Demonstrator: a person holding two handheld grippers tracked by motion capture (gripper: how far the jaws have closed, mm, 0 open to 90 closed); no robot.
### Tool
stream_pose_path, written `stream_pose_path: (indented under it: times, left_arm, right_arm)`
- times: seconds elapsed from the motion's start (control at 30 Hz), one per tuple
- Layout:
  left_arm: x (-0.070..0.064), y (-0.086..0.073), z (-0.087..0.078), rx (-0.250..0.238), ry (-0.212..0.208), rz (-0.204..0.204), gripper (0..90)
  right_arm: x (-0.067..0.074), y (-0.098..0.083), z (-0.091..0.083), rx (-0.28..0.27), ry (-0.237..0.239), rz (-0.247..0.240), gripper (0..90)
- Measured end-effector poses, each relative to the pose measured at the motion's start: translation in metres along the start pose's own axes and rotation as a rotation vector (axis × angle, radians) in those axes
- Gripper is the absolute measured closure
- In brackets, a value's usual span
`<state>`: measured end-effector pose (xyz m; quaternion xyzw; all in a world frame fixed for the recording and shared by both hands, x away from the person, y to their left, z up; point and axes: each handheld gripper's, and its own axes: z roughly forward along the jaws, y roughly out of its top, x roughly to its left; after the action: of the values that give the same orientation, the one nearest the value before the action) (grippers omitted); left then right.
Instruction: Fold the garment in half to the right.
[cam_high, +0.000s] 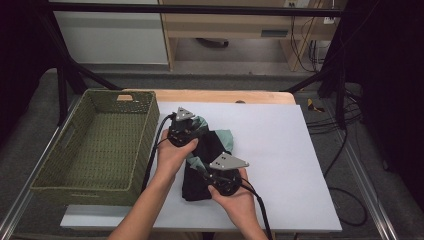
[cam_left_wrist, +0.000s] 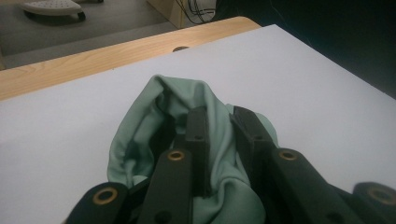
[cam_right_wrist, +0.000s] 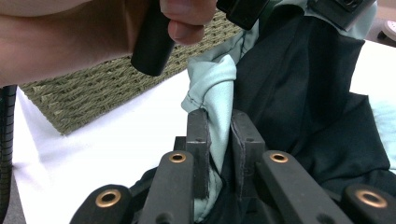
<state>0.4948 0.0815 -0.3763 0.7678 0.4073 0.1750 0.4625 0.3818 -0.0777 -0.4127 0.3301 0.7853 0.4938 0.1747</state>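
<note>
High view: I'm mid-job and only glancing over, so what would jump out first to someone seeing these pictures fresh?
First, the black and mint-green garment bunched at the middle of the white sheet, with both hands on it. The left gripper is shut on a green fold at its far end, and the right gripper is shut on a green edge at its near end. Next, the green woven basket stands at the left of the sheet.

I see a green woven basket sitting empty at the left of the white mat on my wooden worktop; beyond it, cables trail over what looks like grey floor
</note>
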Motion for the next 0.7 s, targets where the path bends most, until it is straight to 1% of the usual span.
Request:
stream_pose_path:
  times: [0.33,0.53,0.6,0.63,0.67,0.7]
  left_arm:
    - [-0.011,0.001,0.007,-0.012,-0.016,0.012,76.7]
    - [-0.015,0.0,0.009,-0.017,-0.02,0.016,76.1]
    - [-0.015,0.0,0.009,-0.022,-0.015,0.021,75.1]
    - [-0.016,0.0,0.009,-0.024,-0.01,0.026,72.3]
    - [-0.016,0.0,0.008,-0.026,-0.007,0.028,72.3]
    - [-0.015,0.001,0.007,-0.03,-0.002,0.029,70.3]
  right_arm:
    - [-0.006,-0.006,-0.005,-0.014,-0.008,0.036,80.3]
    - [-0.009,-0.01,-0.007,-0.018,-0.018,0.046,80.5]
    - [-0.011,-0.013,-0.009,-0.018,-0.024,0.058,80.7]
    - [-0.013,-0.015,-0.009,-0.021,-0.032,0.07,80.8]
    - [-0.013,-0.015,-0.009,-0.021,-0.032,0.07,80.8]
    - [-0.014,-0.016,-0.01,-0.019,-0.034,0.075,80.9]
